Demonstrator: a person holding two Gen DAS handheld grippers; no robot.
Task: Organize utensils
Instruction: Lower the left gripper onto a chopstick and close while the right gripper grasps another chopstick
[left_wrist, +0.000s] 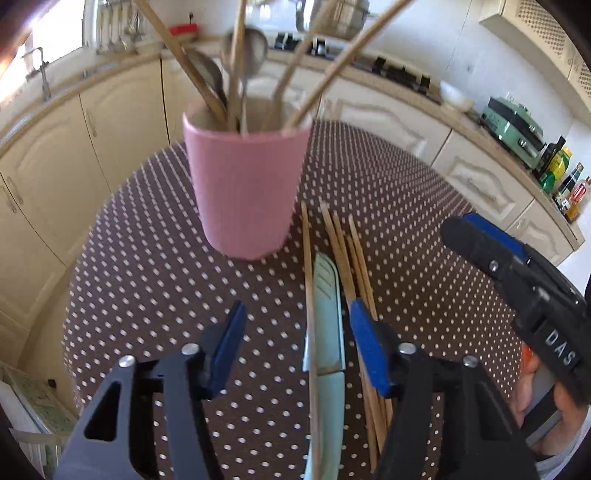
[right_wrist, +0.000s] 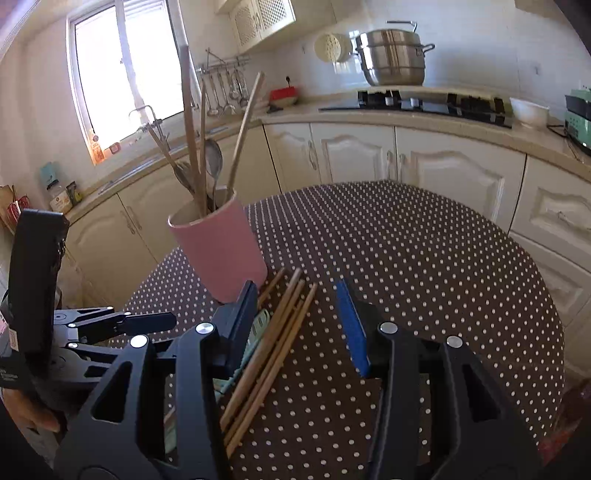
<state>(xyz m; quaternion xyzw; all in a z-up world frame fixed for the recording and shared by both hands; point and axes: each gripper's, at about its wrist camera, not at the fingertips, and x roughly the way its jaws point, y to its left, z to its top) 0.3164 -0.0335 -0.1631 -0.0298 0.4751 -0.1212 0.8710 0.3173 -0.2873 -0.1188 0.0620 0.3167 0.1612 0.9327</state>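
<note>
A pink cup stands on the dotted brown table and holds wooden chopsticks and metal spoons. Right of it, on the cloth, lie a pale teal knife, a single chopstick and a bundle of several chopsticks. My left gripper hangs open low over the knife and the single chopstick, its right pad above the bundle. My right gripper is open too, with the bundle between its pads and untouched. In the left wrist view it enters from the right.
Cream cabinets and a counter curve behind the table. On the counter are a hob, a steel pot, a white bowl, a green appliance and bottles. A sink tap stands under the window.
</note>
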